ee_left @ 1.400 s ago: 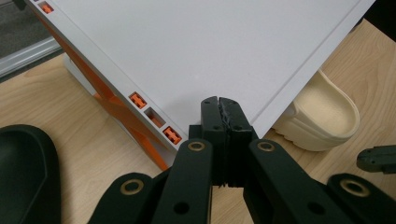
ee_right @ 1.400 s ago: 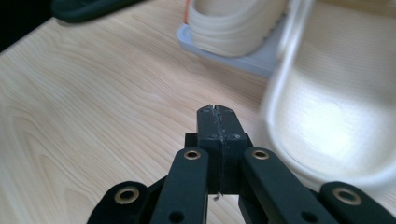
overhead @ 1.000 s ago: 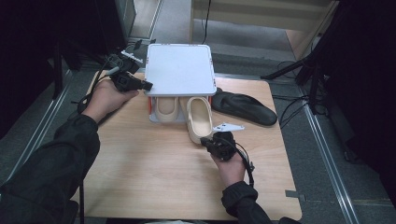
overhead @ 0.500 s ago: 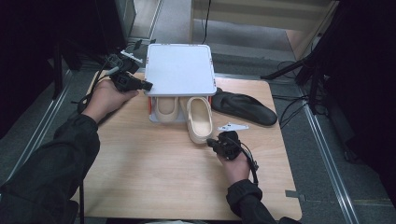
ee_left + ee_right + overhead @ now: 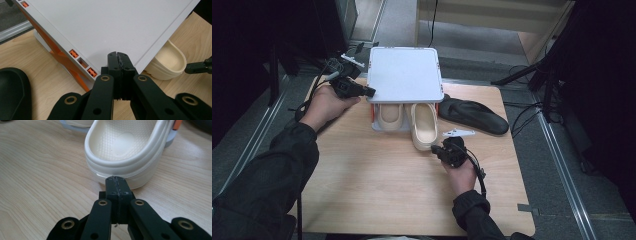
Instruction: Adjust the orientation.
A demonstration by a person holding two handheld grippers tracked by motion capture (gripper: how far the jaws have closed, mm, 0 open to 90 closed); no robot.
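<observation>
looks like a lab or recording setup: bare wooden tabletop [image 5: 377, 180] on grey carpet floor [image 5: 242, 145], metal floor rails [image 5: 562, 165], loose black cables [image 5: 522, 107], tripod legs [image 5: 532, 75], dark surroundings, wooden furniture [image 5: 492, 12] behind.

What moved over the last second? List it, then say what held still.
The right claw drew back from the heel of the cream clog toward the person, shut on nothing, its tips now just short of the heel. Unchanged: the left claw shut at the corner of the white shoe rack top, both clogs under the rack, the black sandal.
</observation>
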